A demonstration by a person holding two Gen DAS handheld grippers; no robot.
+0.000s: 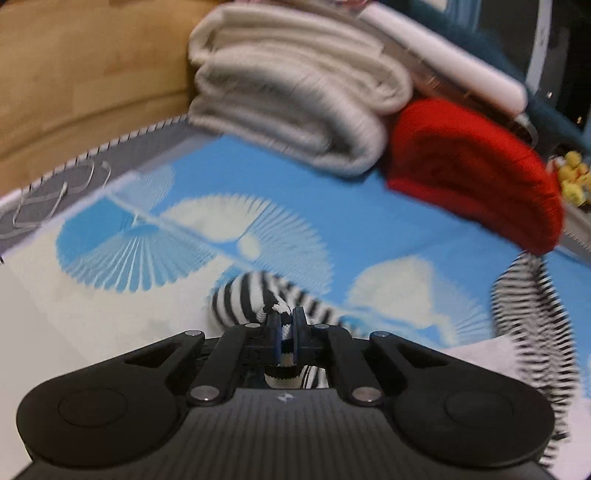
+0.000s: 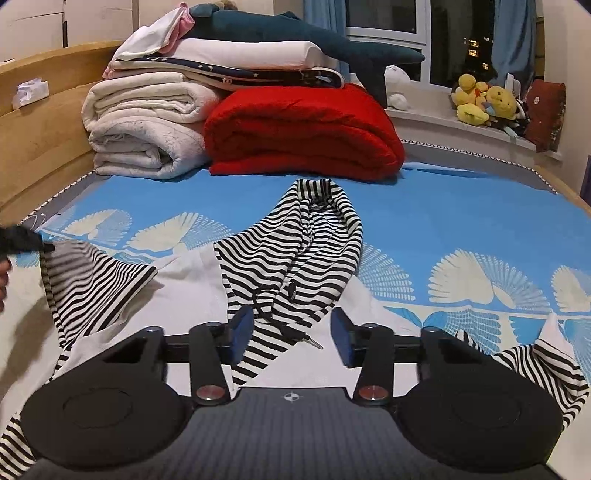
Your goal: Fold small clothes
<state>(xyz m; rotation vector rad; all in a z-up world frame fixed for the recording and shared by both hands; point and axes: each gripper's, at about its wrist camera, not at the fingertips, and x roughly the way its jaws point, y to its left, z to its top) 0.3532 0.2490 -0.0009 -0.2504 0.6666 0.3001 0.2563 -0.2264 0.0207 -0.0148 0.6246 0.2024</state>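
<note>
A black-and-white striped garment (image 2: 295, 251) lies on the blue and white bedsheet (image 2: 461, 206), its hood toward the blankets and a dark drawstring (image 2: 280, 321) across it. My right gripper (image 2: 291, 332) is open, its jaws either side of the garment's near part. My left gripper (image 1: 285, 325) is shut on a striped piece of the garment (image 1: 240, 299) and holds it lifted; it shows at the left edge of the right wrist view (image 2: 22, 240). More striped cloth (image 1: 532, 325) hangs at the right of the left wrist view, blurred.
A folded white blanket (image 2: 144, 125) and a folded red blanket (image 2: 303, 136) are stacked at the far end, with pillows and a plush shark (image 2: 295, 33) on top. A wooden bed frame (image 2: 40, 129) runs along the left. Yellow plush toys (image 2: 484, 99) sit on the windowsill.
</note>
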